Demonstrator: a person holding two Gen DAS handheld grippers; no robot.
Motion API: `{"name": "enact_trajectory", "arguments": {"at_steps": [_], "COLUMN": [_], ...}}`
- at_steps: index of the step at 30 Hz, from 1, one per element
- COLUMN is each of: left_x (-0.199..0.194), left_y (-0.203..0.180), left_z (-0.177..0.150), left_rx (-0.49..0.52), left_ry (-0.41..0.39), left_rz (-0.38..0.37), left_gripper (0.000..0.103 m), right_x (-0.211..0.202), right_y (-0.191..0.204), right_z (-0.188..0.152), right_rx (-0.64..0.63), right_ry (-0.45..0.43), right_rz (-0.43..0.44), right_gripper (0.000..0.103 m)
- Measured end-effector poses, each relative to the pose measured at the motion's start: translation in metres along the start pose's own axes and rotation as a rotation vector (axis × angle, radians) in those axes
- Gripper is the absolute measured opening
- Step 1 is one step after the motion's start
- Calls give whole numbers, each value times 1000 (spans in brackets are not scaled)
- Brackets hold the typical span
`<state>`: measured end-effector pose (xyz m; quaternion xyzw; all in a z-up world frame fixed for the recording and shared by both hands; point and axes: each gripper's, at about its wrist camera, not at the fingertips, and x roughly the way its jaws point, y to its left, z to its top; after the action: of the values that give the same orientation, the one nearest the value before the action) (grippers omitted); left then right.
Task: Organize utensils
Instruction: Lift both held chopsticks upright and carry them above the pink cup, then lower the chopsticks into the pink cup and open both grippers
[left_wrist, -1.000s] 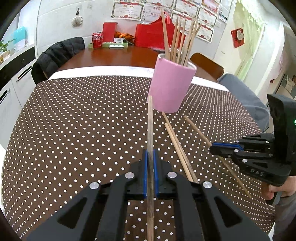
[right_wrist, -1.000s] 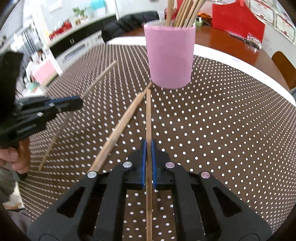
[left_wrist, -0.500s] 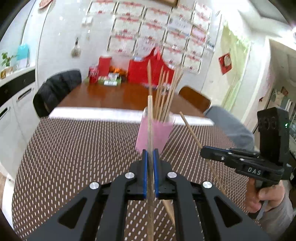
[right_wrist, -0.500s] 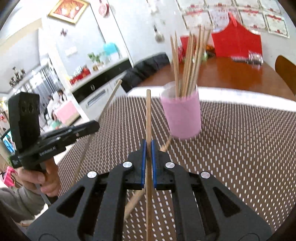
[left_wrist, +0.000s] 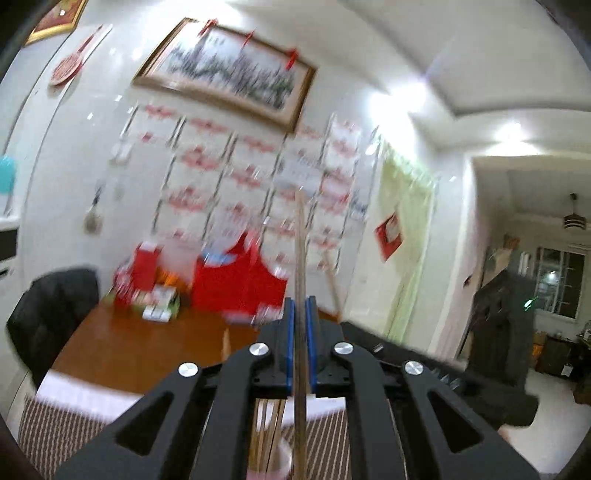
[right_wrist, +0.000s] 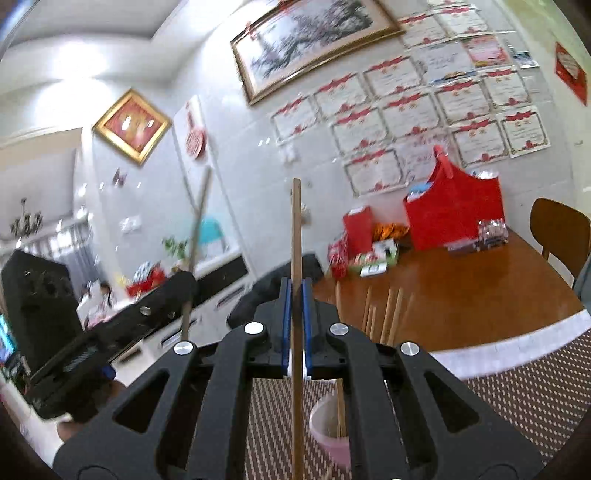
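Over the dotted brown tablecloth (right_wrist: 535, 398), both chopsticks stood nearly upright above the pink cup (right_wrist: 330, 435), smooth and round, with slim wooden sticks already in it. My left gripper (left_wrist: 300, 314) pinched one chopstick (left_wrist: 300, 251); my right gripper (right_wrist: 295, 295) pinched another (right_wrist: 296, 229). I judged each lower tip needed aligning over the rim before release.
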<state>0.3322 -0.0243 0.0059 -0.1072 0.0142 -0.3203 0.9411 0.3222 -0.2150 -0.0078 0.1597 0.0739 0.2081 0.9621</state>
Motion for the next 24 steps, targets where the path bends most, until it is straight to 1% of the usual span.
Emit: {"name": "enact_trajectory", "arguments": {"at_steps": [2,3,5,9,11,16,20,24], "left_x": [15,27,43,72,85,92,95,100], "left_y": [0,3,5,15,23,37,43,56], "left_z": [3,2,-3,-25,-38,-61,-71,-80], "left_rx": [2,-8,-10,-2,-17,-14,5,-22], "left_ry": [-35,-49,-63,-63,-45,-41,-49,-45], "left_rz": [-19,-44,-58,-79,-80,-59,-20,11], "left_gripper": [6,6,6,6,6,6,6,6], "right_x": [13,20,31,57,68,73,77,80], "right_y": [-8,-12,-22,-37,-42,-47,-51,-54], "right_z": [6,7,5,-4,-14,-32,-35,-38], "right_rx": [22,35,61,77,77,54,42,51], "right_ry": [-41,-56,-73,-85,-80,-90,-94,-102], "right_rz": [-18,-24,-30,-51,-71,-108,-135,-154], "right_gripper": [6,6,6,6,6,6,6,6]}}
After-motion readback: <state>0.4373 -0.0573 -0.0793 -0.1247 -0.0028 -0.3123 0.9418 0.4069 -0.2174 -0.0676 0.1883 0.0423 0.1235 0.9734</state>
